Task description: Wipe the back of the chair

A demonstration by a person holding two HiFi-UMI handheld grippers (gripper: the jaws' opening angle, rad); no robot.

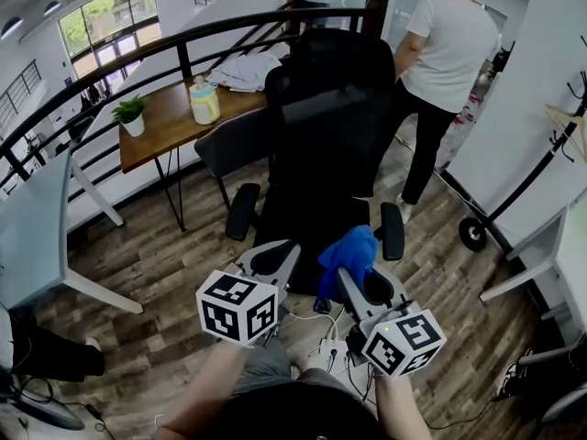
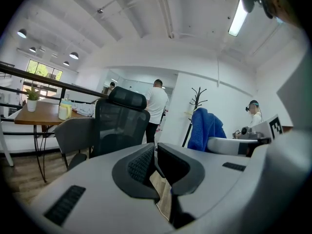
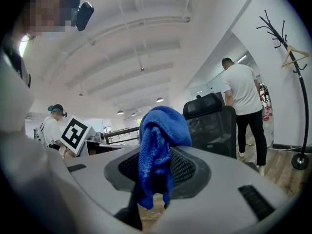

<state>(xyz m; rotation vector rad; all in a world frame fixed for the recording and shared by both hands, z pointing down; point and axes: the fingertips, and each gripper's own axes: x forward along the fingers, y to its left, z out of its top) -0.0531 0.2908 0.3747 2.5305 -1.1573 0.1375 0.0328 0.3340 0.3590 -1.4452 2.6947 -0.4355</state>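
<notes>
Two handheld grippers face a black office chair just ahead. Left gripper has its jaws pressed together, empty. Right gripper pinches a blue cloth, short of the backrest.

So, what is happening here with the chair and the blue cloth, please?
A person holds a gripper in each hand in front of a black office chair. The right gripper is shut on a blue cloth, which hangs over its jaws. The left gripper is shut and empty. Both are short of the chair, so the wiping of its back has not begun.
</notes>
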